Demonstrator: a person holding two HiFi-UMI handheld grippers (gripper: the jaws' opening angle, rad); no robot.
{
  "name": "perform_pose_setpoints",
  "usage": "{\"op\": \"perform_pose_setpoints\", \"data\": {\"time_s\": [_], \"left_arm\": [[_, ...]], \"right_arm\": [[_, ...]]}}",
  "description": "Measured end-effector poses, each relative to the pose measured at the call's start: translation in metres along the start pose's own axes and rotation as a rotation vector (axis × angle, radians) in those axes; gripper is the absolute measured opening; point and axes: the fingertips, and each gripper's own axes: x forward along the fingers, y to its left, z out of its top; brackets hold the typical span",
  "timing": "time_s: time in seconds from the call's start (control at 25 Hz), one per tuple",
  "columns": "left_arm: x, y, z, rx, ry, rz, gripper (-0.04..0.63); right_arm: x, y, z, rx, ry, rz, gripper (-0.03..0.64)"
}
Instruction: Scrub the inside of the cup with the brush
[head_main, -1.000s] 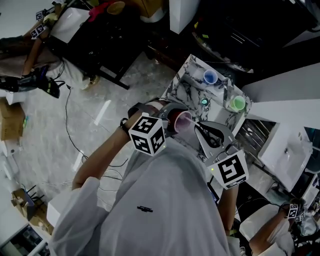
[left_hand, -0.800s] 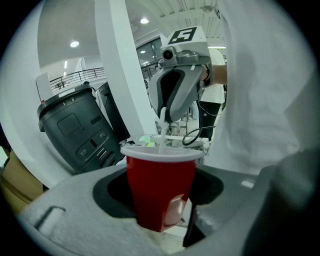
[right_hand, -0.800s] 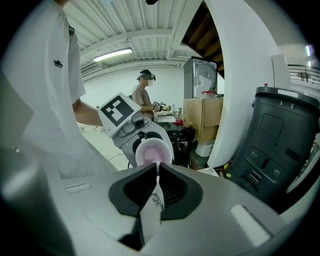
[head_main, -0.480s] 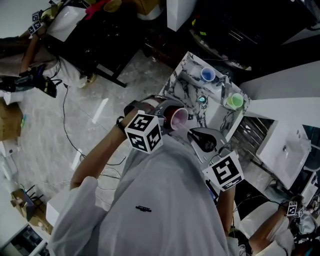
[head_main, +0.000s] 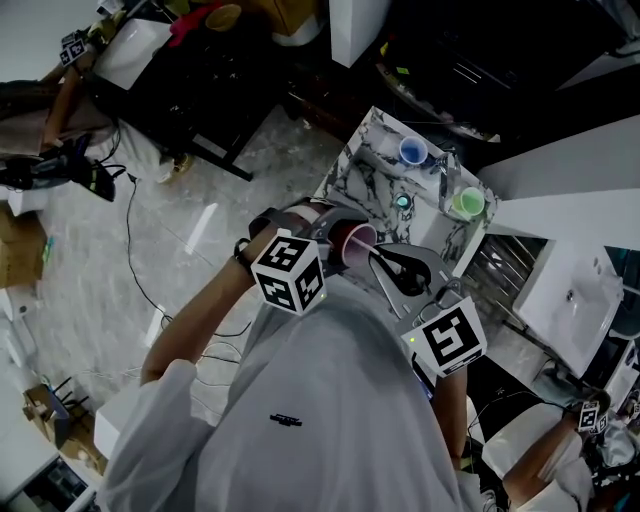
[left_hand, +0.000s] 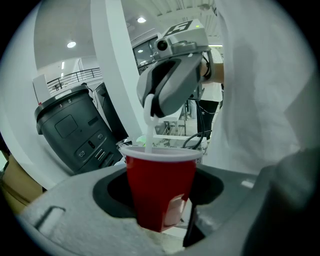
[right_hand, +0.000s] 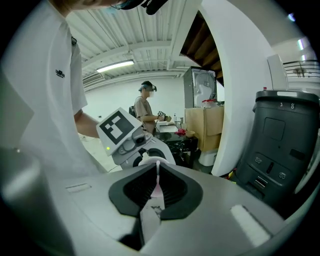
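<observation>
Gripping the red cup (left_hand: 160, 187) by its lower half, the left tool (head_main: 340, 235) is clenched on it. In the left gripper view the red cup stands upright between the two grey jaws, which press on either side of its wall, and its white rim rises above them. From the head view, the red cup is held in the air in front of the person's chest, just off the near edge of the marbled tabletop (head_main: 362, 170), tilted so that its mouth faces the right tool (right_hand: 157, 180). The right tool is clamped on the thin white handle of the brush (left_hand: 149, 131). The right gripper view shows its dark ribbed pads drawn together on that handle, which runs straight out between them. The handle slants down from the right tool and passes over the rim into the red cup's mouth. The end of the brush inside is hidden by the wall. The two tools face each other closely, the right one a little higher than the left. On the tabletop beyond them stand a blue cup (head_main: 413, 151) and a green cup (head_main: 466, 204), well apart from the red cup. A dark grey bin (left_hand: 67, 127) stands behind the tools beside a white pillar. Another person (right_hand: 146, 107) stands at a desk farther back in the room. Cables trail across the pale floor (head_main: 150, 230) to the left.
</observation>
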Motion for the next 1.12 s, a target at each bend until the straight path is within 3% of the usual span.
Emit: {"op": "perform_pose_setpoints", "data": {"time_s": [0.24, 0.6, 0.8, 1.12], "left_arm": [[-0.006, 0.003, -0.001, -0.007, 0.001, 0.014, 0.272], [-0.003, 0.005, -0.004, -0.01, 0.001, 0.018, 0.272], [-0.001, 0.003, -0.002, 0.005, 0.005, 0.008, 0.272], [-0.001, 0.003, -0.003, 0.009, 0.011, 0.003, 0.272]], "right_arm": [[0.0, -0.007, -0.02, 0.05, 0.048, -0.054, 0.025], [-0.002, 0.017, -0.031, 0.094, 0.05, 0.023, 0.025], [-0.006, 0.024, -0.014, 0.054, 0.012, 0.075, 0.025], [-0.017, -0.004, 0.005, 0.056, -0.081, -0.031, 0.025]]}}
